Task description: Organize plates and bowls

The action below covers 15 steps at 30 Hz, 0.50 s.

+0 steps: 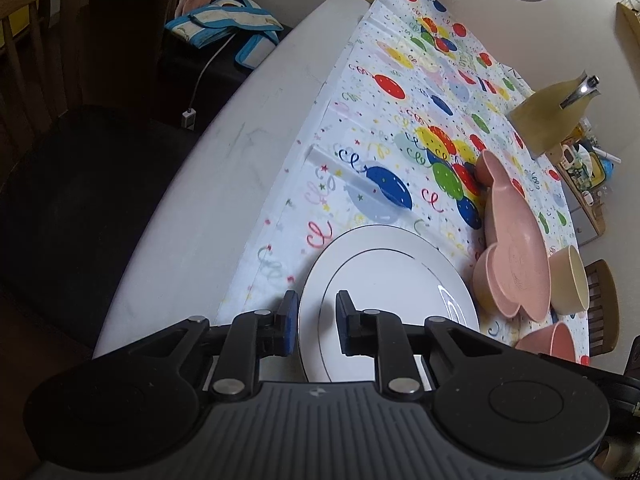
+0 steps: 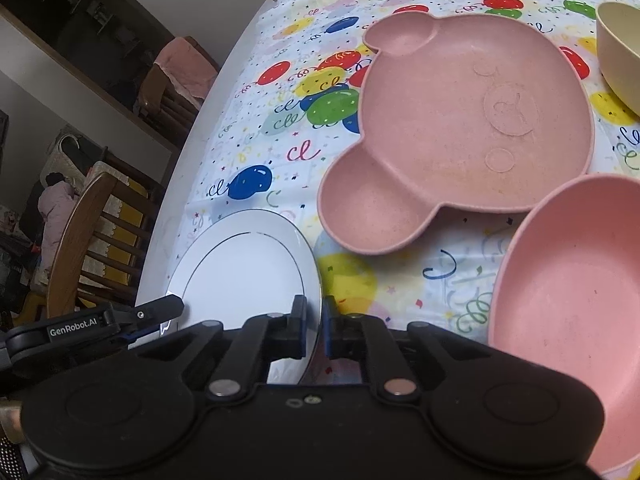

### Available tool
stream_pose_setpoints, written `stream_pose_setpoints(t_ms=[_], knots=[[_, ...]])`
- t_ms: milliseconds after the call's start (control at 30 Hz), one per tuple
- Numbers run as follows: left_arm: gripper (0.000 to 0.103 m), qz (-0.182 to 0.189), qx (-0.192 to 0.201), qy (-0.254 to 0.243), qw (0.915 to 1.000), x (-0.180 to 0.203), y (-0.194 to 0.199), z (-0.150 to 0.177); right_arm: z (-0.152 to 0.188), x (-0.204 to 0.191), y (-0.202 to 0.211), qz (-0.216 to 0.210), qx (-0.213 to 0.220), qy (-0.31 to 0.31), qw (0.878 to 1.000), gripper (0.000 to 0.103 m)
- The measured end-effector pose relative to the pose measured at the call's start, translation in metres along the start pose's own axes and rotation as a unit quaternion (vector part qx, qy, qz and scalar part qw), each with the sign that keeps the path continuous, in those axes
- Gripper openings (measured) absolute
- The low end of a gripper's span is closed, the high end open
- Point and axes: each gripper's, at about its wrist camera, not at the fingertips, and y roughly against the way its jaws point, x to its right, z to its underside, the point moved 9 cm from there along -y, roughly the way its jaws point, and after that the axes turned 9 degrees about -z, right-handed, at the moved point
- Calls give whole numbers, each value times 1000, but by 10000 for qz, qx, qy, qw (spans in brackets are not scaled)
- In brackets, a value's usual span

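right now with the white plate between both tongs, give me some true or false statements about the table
1. Both tongs grip the white plate at its rim: the right tongs and the left tongs. True.
2. The pink bear-shaped plate is stacked on the white plate. False: it lies beside it on the balloon tablecloth.
3. The pink bowl is empty. True.
4. The cream bowl is upside down. False: it stands upright.

We count one white plate (image 2: 244, 264), one pink bear-shaped divided plate (image 2: 460, 128), one pink bowl (image 2: 572, 304), one cream bowl (image 2: 620, 52), two grippers
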Motion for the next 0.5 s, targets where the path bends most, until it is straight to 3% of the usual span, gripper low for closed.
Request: stream_pose_setpoints(t_ms=[500], knots=[[19,244,-50,-111,9996,13,63,84,52,-5,53,-166,-340,366,9986,6]])
